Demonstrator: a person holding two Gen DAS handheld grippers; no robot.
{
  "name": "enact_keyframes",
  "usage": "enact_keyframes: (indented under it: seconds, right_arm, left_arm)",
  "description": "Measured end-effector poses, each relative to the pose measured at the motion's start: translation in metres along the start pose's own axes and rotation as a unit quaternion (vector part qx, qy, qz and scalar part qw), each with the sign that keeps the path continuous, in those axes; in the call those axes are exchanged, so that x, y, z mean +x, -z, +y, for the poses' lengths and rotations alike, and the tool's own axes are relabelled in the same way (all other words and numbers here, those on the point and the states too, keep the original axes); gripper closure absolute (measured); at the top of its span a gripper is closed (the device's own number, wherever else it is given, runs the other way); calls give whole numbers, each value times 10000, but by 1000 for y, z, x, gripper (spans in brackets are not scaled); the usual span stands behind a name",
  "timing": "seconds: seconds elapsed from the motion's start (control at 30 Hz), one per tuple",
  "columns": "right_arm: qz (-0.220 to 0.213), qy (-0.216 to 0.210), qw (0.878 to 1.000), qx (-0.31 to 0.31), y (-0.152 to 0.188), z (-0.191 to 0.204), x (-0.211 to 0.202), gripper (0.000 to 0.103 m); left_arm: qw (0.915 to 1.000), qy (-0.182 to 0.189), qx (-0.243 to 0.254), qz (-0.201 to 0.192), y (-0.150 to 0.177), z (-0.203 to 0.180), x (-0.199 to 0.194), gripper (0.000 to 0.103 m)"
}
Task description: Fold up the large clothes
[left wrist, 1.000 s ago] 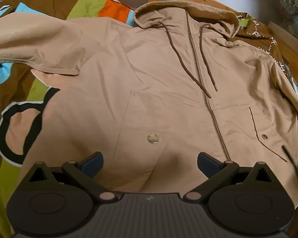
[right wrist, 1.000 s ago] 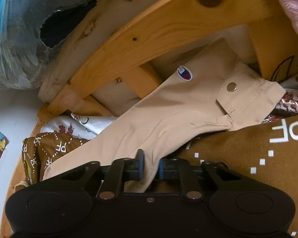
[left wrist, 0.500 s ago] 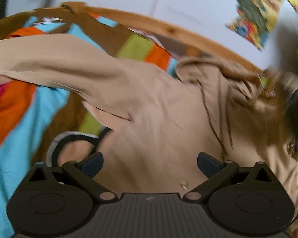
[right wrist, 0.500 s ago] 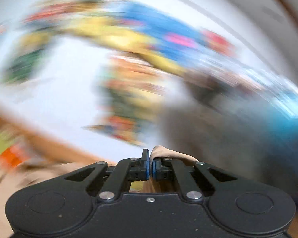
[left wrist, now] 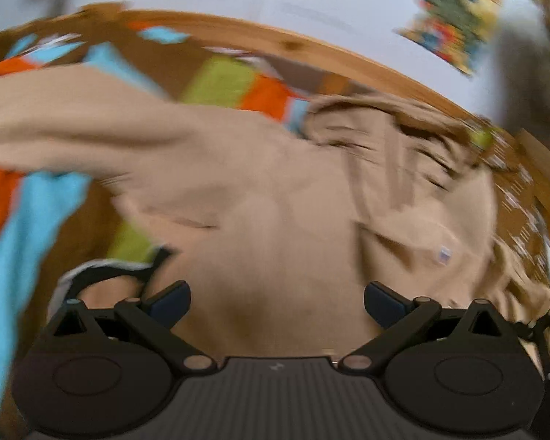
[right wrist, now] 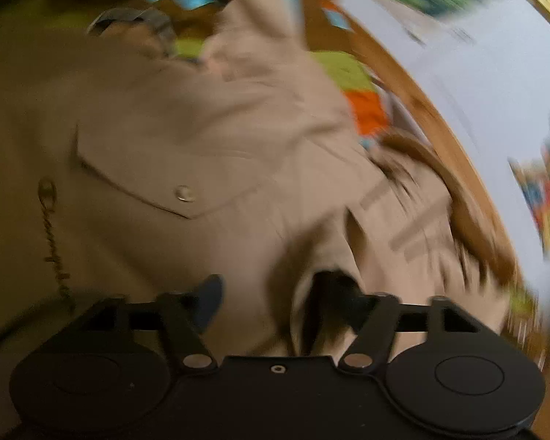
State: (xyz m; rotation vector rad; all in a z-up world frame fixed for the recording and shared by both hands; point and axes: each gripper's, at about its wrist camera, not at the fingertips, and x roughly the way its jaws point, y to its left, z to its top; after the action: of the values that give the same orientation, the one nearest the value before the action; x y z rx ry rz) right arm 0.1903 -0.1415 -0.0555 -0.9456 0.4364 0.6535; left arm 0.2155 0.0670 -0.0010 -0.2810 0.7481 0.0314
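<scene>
In the left wrist view, blurred, the left claw [left wrist: 277, 302] stands wide open and empty above the tan jacket [left wrist: 275, 220], which lies spread on a striped blanket [left wrist: 36, 220] on a bed with a wooden frame [left wrist: 348, 49], one sleeve [left wrist: 91, 135] stretched out to the left and the hood [left wrist: 385, 117] toward the frame. In the right wrist view, also blurred, the right claw [right wrist: 271, 293] is opening over the same jacket [right wrist: 165, 128], with loose tan cloth bunched between its jaws, no pad visibly pressing on it, and a snap [right wrist: 185, 193] on a flap just ahead.
</scene>
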Motion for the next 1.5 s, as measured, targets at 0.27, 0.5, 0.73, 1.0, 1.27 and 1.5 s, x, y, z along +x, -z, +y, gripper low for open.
enact_keyframes:
  seconds: [0.27, 0.5, 0.73, 1.0, 1.27, 1.5]
  right_arm:
    - [201, 1091, 9838, 1410, 76, -47, -73, 14]
    - [446, 2089, 9521, 2190, 126, -92, -87, 14]
    - [397, 2174, 9387, 2645, 147, -105, -85, 14]
    - [277, 2205, 9372, 2690, 148, -109, -87, 14]
    - [162, 2167, 9265, 3072, 136, -117, -85, 14]
    - [335, 1924, 9421, 2724, 112, -135, -58, 14]
  left_arm:
    - [9763, 1291, 1734, 69, 24, -109, 43, 1]
    - [9100, 1541, 3835, 324, 74, -203, 83, 4]
    - [8992, 1084, 4230, 269, 91, -234, 97, 65]
    - [9534, 1288, 2636, -708, 48, -163, 42, 94]
    - [9905, 444, 369, -1245, 14, -25, -23, 97]
    - [9969, 60, -563, -543, 44, 34, -14, 71]
